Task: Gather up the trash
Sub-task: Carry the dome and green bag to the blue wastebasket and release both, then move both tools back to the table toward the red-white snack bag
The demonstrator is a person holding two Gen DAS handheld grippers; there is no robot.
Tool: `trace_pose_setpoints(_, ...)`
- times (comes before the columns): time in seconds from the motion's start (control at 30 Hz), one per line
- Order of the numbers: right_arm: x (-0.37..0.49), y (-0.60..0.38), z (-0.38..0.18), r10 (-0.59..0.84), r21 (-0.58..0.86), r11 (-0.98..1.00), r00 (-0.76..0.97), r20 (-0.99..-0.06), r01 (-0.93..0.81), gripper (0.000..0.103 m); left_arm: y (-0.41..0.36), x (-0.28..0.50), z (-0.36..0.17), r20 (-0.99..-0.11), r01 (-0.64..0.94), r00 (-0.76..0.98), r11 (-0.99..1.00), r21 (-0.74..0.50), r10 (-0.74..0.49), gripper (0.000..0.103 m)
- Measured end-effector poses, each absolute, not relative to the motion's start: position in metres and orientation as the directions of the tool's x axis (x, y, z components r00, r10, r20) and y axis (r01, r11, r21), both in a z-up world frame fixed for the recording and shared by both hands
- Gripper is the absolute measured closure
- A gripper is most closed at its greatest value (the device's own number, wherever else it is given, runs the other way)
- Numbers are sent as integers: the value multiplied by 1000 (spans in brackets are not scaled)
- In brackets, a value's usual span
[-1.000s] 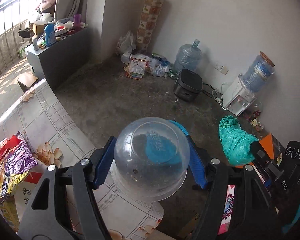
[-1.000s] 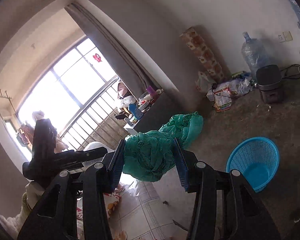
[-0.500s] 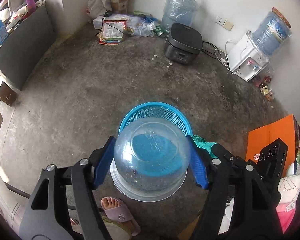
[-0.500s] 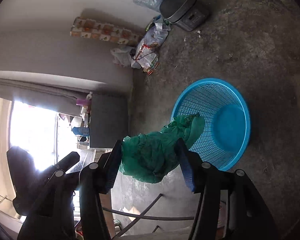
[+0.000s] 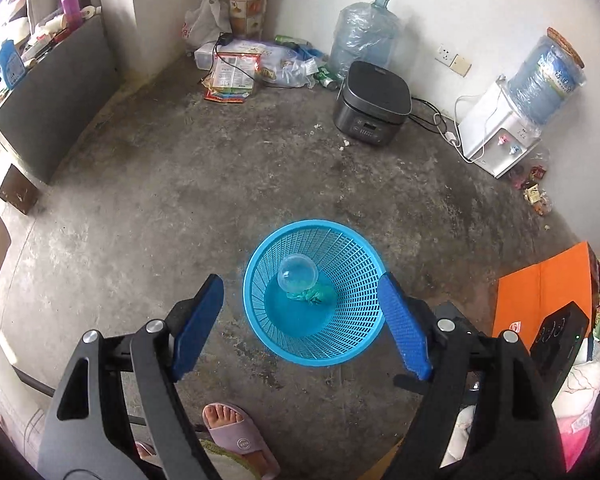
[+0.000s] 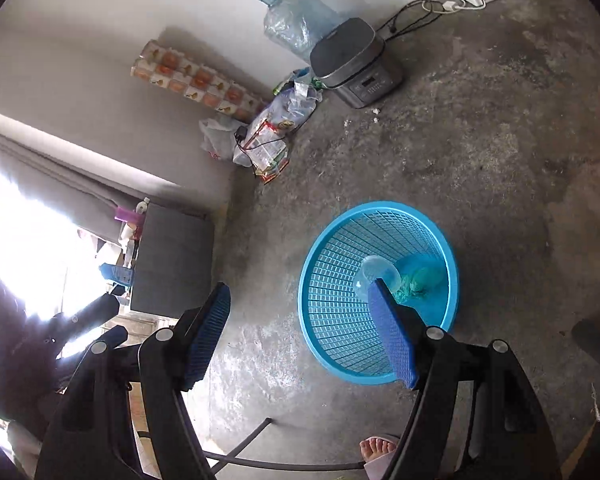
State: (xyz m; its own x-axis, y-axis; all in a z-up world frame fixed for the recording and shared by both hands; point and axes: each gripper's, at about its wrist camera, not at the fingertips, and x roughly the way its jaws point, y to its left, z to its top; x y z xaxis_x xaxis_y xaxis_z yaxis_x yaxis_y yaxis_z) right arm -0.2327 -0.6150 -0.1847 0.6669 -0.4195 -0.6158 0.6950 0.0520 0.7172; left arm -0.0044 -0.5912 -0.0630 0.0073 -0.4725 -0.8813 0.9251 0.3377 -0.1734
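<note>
Okay, my left gripper point(image 5: 300, 336) hangs wide open, empty, over the blue basket point(image 5: 340, 344); clear bowl point(image 5: 298, 275) and green bag point(image 5: 315, 294) lie inside. Right gripper point(image 6: 300, 336) gapes empty too. Risk: lowering now, I could clip the rim and tip it.

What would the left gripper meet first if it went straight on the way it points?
Probably the blue basket on the floor: the left gripper, jaws open, aims into it, toward the clear plastic dome and green bag inside. Depth is unclear.
</note>
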Motion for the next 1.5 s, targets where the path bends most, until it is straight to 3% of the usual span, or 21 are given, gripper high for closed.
trace_pose_setpoints(0.17, -212, -570, -91, -523, 616, 285, 658, -542, 735, 32, -531, 4, 22, -805, 951, 33, 266, -156, -592, 28)
trace_pose_setpoints(0.33, -192, -515, -22, -573, 496, 471, 680, -456, 730, 17, -440, 24, 100, -707, 946, 98, 285, -152, -701, 21)
trace_pose_setpoints(0.5, -167, -460, 17, -584, 360, 602, 700, -411, 713, 6, -336, 46, 143, -616, 917, 208, 371, -148, -760, 18)
trace_pose_setpoints(0.6, -148, -429, 32, -561, 294, 670, 724, -402, 682, 6, -277, 53, 152, -590, 889, 302, 445, -109, -748, 14)
trace_pose_setpoints(0.8, -111, -361, 46, -433, 219, 812, 810, -395, 541, 7, -174, 72, 157, -557, 770, 434, 612, -179, -708, 13)
trace_pose_setpoints(0.97, -89, -293, 59, -340, 140, 902, 870, -356, 409, 6, -111, 74, 159, -516, 658, 582, 737, -155, -628, 11)
trace_pose_setpoints(1.5, -55, -161, 45, 19, 146, 988, 907, -421, 47, 7, 3, 87, 127, -566, 378, 725, 914, -150, -393, 11)
